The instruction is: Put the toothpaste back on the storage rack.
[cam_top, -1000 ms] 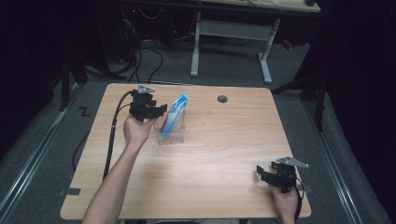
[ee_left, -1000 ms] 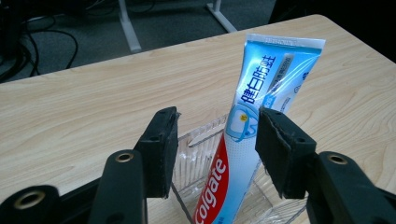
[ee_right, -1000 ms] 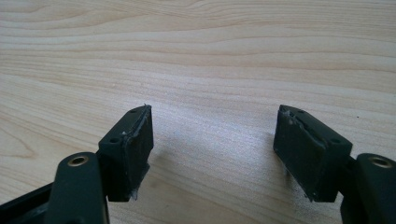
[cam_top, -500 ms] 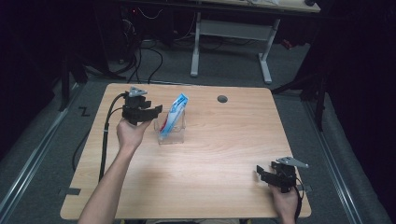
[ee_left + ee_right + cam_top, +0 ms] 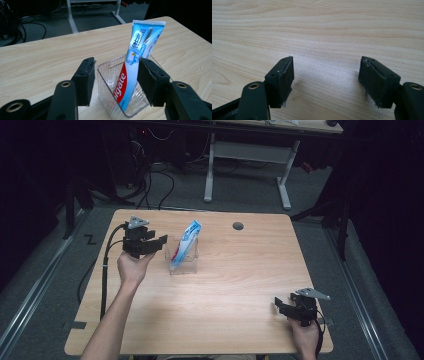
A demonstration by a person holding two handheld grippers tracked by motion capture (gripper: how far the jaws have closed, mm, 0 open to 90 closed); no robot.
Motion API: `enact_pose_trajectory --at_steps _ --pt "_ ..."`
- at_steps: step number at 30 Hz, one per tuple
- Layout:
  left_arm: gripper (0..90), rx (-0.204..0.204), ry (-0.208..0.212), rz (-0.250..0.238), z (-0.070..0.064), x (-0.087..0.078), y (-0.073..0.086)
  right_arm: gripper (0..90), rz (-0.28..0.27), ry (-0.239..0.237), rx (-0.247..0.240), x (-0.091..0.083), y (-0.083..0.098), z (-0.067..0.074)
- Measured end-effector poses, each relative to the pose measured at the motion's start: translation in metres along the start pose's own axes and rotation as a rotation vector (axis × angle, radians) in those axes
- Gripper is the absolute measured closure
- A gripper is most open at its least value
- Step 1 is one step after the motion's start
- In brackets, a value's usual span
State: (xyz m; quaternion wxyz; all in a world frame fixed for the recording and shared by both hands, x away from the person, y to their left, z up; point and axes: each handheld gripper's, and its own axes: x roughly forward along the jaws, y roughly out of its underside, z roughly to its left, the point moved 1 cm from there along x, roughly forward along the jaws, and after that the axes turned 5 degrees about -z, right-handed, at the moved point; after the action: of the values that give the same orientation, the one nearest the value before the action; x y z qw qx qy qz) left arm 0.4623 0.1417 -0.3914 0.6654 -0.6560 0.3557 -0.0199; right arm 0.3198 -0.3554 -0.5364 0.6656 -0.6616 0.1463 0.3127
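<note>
Toothpaste tube [image 5: 133, 62] stands in a clear plastic holder [image 5: 110, 82] on the tabletop [image 5: 225, 310], toward the far left part of it in the high view. Its long axis runs steeply up and down but tilted: the lower end sits at the bottom of the holder and the flat crimped end points up, leaning toward the far side of the tabletop and resting against the holder's rim. The printed face is turned toward the left tool [image 5: 115, 83].

That left tool is wide apart and holds nothing; in the high view it sits just beside the holder, on its left. From its own camera the tube and holder appear between the two pads [image 5: 86, 81], yet neither pad presses on them. The right tool [image 5: 325, 82] is likewise wide and empty, low over bare wood near the front right corner, well apart from the tube.

Judging by this, the step in hand is the left tool's work at the tube. To do it well, keep the pads clear of the thin holder wall, move along the tube's lean, and avoid tipping the light holder.
</note>
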Motion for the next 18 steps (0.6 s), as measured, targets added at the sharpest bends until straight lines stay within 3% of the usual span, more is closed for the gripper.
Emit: enact_pose_trajectory --at_steps 18 --pt "48.2 0.003 -0.038 -0.015 0.006 -0.029 0.012 28.5 -0.001 0.001 -0.004 0.000 0.000 0.000"
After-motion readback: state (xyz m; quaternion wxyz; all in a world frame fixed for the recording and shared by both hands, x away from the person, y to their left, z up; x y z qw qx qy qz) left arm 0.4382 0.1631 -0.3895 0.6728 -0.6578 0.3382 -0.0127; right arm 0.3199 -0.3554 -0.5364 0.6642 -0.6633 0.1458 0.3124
